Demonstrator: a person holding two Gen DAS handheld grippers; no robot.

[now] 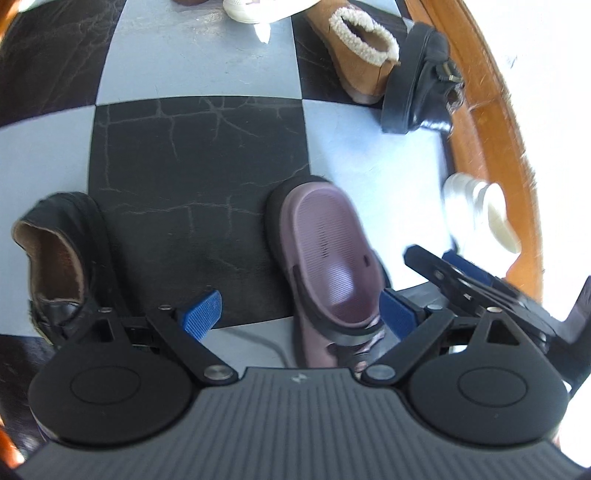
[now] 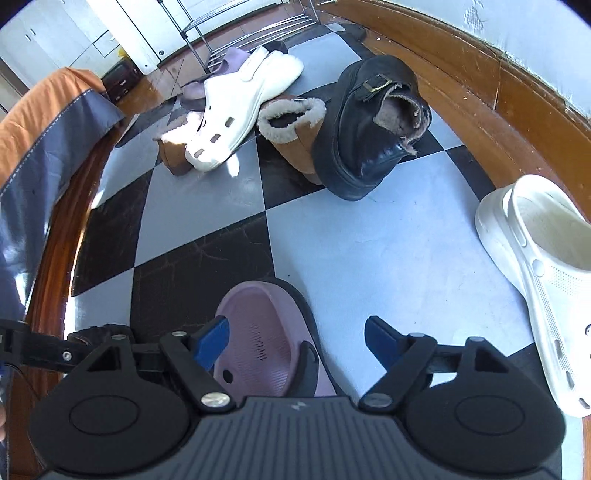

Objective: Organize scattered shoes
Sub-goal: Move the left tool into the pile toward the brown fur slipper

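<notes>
A purple clog (image 1: 328,258) lies on the checkered mat (image 1: 192,177) between the spread fingers of my left gripper (image 1: 299,314). The right pad is close to the clog's side and the left pad stands well clear, so this gripper is open. In the right wrist view the same purple clog (image 2: 266,339) sits under my right gripper (image 2: 299,345), whose jaws are wide apart and open, pressing on nothing. The right gripper's fingers (image 1: 436,269) show beside the clog in the left wrist view.
A black loafer (image 1: 62,258) lies left of the clog. On the mat are a black buckle shoe (image 2: 373,122), a tan fleece slipper (image 2: 291,125), a white clog (image 2: 240,107) and another white clog (image 2: 546,280). A metal rack (image 2: 240,33) stands behind, wooden floor (image 2: 461,85) around.
</notes>
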